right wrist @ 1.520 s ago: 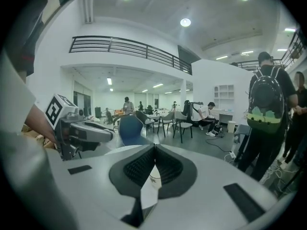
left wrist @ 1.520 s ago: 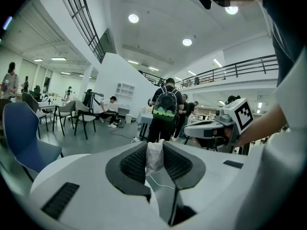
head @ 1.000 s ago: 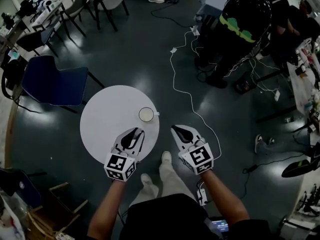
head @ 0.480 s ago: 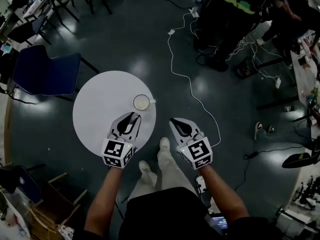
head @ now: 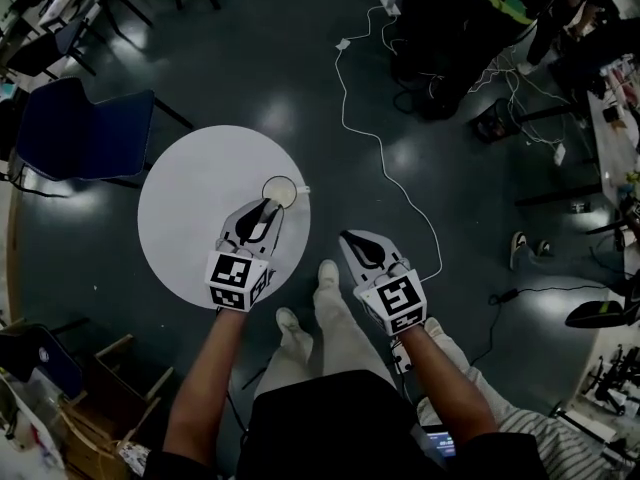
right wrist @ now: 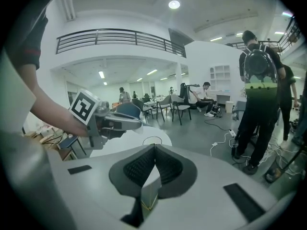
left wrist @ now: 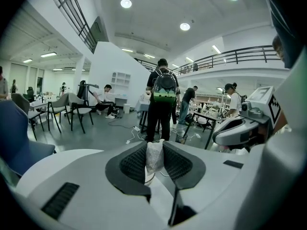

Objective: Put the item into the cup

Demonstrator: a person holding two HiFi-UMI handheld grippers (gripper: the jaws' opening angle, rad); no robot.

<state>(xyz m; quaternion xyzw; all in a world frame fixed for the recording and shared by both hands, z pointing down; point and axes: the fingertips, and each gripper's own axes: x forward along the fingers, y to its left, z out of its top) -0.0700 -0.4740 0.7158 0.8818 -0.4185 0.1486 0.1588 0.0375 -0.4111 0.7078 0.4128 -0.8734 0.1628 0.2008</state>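
Note:
A white cup (head: 280, 190) stands near the right edge of the round white table (head: 190, 218). My left gripper (head: 267, 208) is shut on a small white packet (left wrist: 154, 156), which sits upright between the dark pads (left wrist: 132, 164). In the head view its tips reach the cup's near rim. My right gripper (head: 356, 241) hangs off the table to the right, above the floor, its jaws shut with nothing in them (right wrist: 154, 148). The right gripper view shows the cup's rim (right wrist: 152, 140) on the table beyond my jaws and the left gripper (right wrist: 125, 124) beside it.
A blue chair (head: 85, 136) stands left of the table. A white cable (head: 372, 133) snakes over the dark floor to the right. People stand at the back right (head: 480, 18). My shoes (head: 328, 274) are just below the table's edge.
My left gripper has moved forward with the packet, from short of the cup to its near rim. The right gripper has held its place beside the table.

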